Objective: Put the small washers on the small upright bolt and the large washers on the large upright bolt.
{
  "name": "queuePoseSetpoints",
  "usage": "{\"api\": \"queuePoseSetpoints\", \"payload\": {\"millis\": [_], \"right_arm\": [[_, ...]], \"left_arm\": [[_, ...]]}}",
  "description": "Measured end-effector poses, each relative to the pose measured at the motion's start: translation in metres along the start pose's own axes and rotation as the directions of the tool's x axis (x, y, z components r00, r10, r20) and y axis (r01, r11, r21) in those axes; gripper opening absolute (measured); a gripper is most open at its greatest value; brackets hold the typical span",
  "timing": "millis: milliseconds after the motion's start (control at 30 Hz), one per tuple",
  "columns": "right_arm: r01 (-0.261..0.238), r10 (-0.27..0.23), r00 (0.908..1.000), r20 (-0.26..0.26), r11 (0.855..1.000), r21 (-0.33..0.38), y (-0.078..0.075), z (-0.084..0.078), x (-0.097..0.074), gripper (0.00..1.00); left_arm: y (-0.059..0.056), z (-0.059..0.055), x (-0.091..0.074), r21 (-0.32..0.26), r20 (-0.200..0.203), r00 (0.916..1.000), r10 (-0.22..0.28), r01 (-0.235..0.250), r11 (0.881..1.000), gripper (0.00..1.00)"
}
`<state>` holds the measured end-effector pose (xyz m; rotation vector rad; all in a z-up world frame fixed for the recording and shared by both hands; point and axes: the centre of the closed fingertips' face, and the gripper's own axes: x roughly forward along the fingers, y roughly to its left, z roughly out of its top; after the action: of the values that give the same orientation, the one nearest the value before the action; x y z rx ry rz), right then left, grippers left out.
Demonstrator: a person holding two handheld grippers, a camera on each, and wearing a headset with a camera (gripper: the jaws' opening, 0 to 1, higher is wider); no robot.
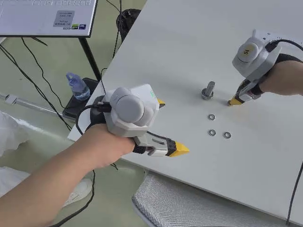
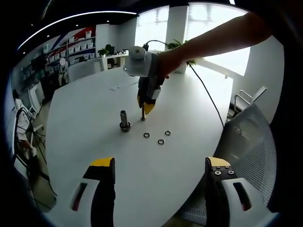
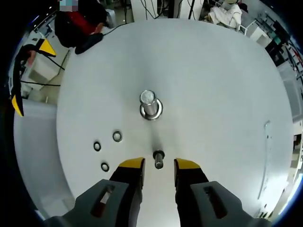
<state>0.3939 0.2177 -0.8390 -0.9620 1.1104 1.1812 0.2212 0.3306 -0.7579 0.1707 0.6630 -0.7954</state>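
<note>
We find the small bolt (image 3: pixel 158 158) upright on the surface (image 3: pixel 213 71), between the narrowly parted jaws of the right claw (image 3: pixel 159 165), which grips nothing. In the right gripper view the large bolt (image 3: pixel 151 105) stands at its 12 o'clock and three washers (image 3: pixel 117 136) lie toward 9 o'clock. Our left claw (image 2: pixel 160 163) gapes wide, empty.

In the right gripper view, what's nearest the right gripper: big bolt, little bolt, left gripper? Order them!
1. Little bolt, between the jaws of the right gripper.
2. Big bolt, straight ahead.
3. Left gripper, at the view's far left.
</note>
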Motion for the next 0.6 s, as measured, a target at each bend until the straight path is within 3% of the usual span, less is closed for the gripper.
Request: {"api": "queuePoseSetpoints", "payload": {"millis": [433, 600], "right_arm": [[0.007, -0.007, 0.9995, 0.031, 1.0, -0.017, 0.016, 0.004, -0.043, 0.25], [0.017, -0.016, 0.9992, 0.037, 0.999, -0.04, 0.02, 0.003, -0.051, 0.25]], "left_arm": [[-0.01, 0.007, -0.001, 0.021, 0.0, 0.9999, -0.011, 0.011, 1.0, 0.79], [-0.013, 0.006, -0.004, 0.031, 0.001, 0.9999, -0.013, 0.013, 0.999, 0.79]]}}
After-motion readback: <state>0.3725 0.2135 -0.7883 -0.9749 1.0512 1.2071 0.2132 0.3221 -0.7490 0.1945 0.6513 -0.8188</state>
